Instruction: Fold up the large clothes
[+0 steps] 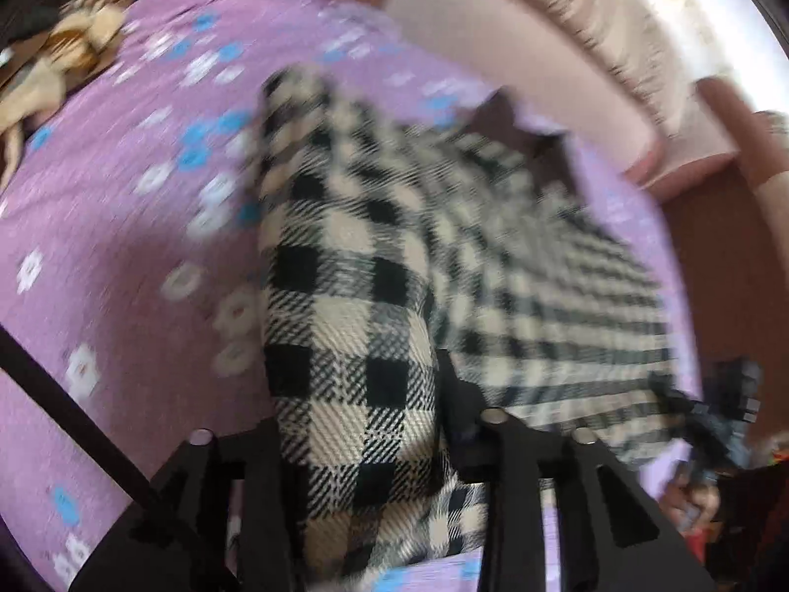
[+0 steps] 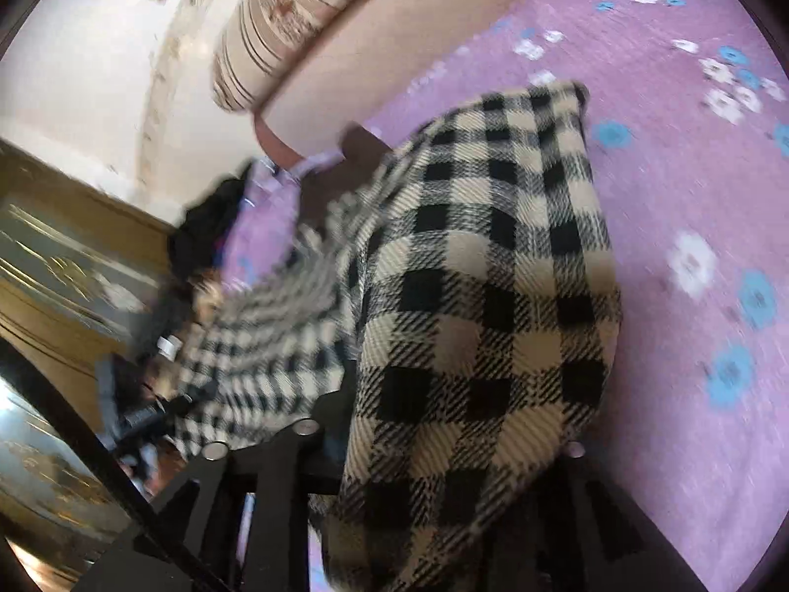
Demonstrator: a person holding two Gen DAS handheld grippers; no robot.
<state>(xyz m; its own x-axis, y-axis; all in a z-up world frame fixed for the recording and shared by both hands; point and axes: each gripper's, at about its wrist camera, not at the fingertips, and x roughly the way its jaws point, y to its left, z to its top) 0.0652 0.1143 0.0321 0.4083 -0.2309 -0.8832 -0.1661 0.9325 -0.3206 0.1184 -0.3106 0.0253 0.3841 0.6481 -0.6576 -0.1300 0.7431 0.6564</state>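
One black-and-cream checked garment [image 1: 355, 325] is lifted off a bed covered by a purple flowered bedspread [image 1: 113, 227]. It drapes between the two tongs and hangs in a thick fold in front of each camera.

In the left wrist view the left tongs [image 1: 362, 424] are clenched on a bunched fold of the garment, which passes between the two black fingers and spills down below them. To the right, the cloth stretches in a blurred sheet toward the right tongs [image 1: 735, 394], seen small and smeared at its far edge. Bare bedspread lies open to the left of the fold. A tan and brown heap of cloth [image 1: 64, 59] sits near the bed's far left corner, well apart from the garment.

In the right wrist view the right tongs [image 2: 434, 436] grasp the garment [image 2: 483, 296] too; the cloth covers the right finger almost wholly. Open bedspread [image 2: 690, 172] runs along the fold's right edge. Only this view shows a striped bolster [image 2: 291, 19] on top of the pale padded headboard [image 2: 355, 74], a white wall, and a gilded wooden cabinet [image 2: 54, 266] at the left. The left tongs [image 2: 143, 394] appear there as a dark blur at the cloth's far end.
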